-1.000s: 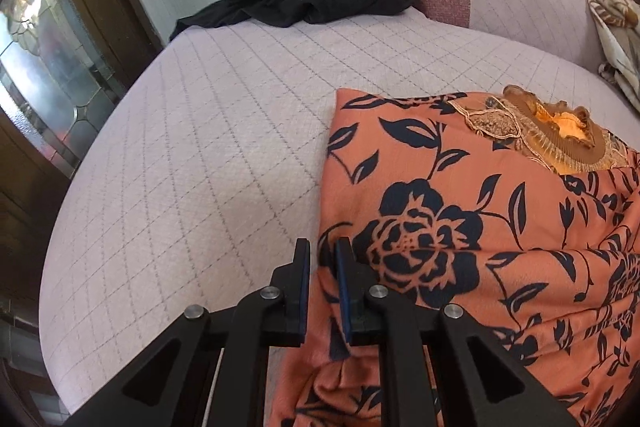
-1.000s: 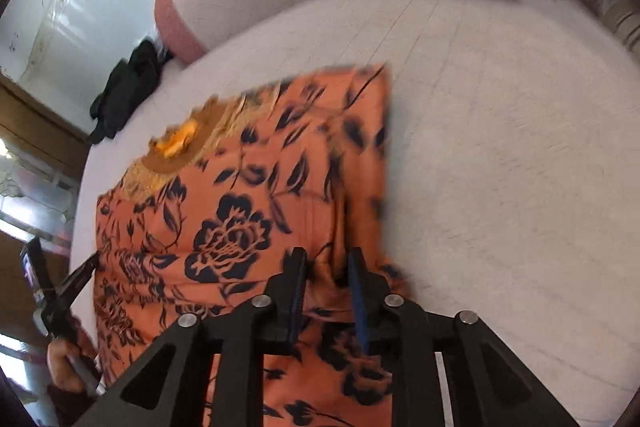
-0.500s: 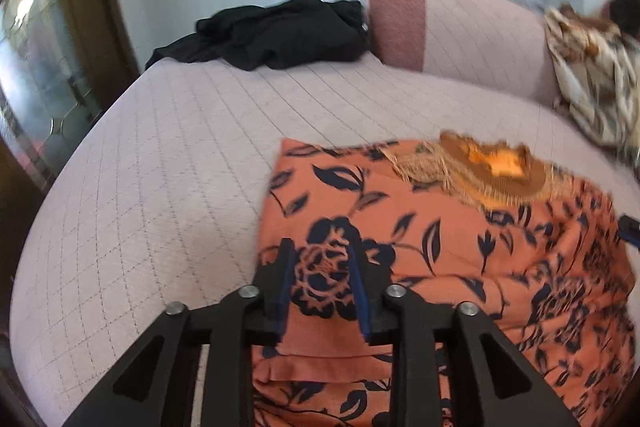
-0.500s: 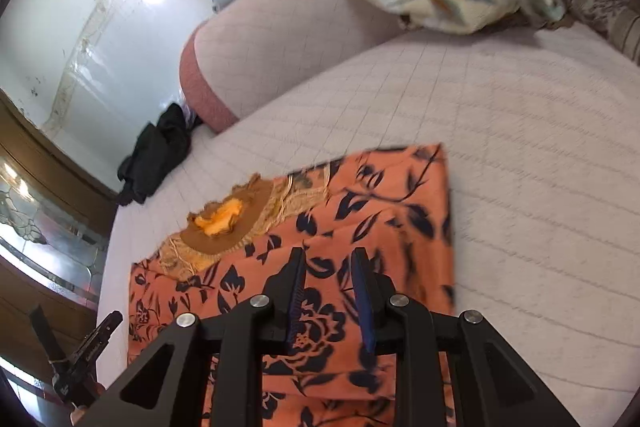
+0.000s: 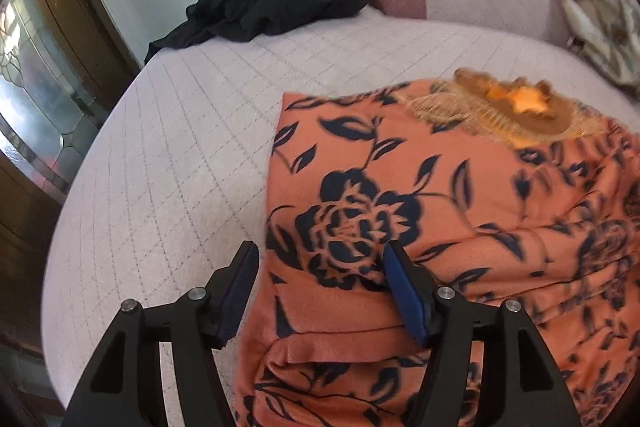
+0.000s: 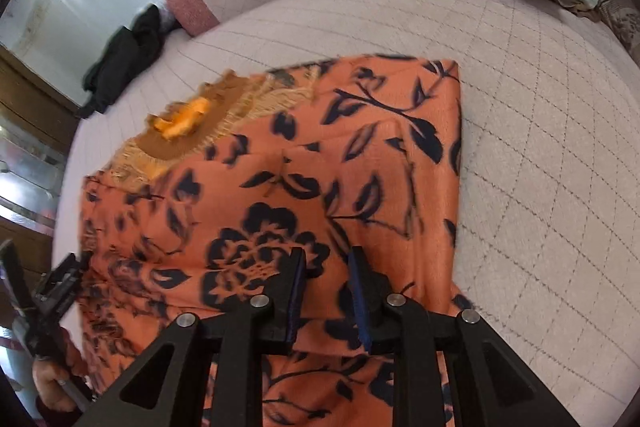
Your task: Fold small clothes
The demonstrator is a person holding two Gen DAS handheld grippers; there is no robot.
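An orange garment with a dark floral print and gold embroidered neckline (image 5: pixel 420 211) lies partly folded on a pale pink quilted bed (image 5: pixel 180 155), its neckline toward 12 o'clock. The left tool (image 5: pixel 320 267) hangs spread wide over the garment's 9 o'clock edge, holding nothing. The right tool (image 6: pixel 326 267) sits slightly parted above the 3 o'clock side — also empty. The cloth looks light, soft and limp; pinching corners or hem edges seems best.

Orange garment (image 5: pixel 440 207) hem beyond frame
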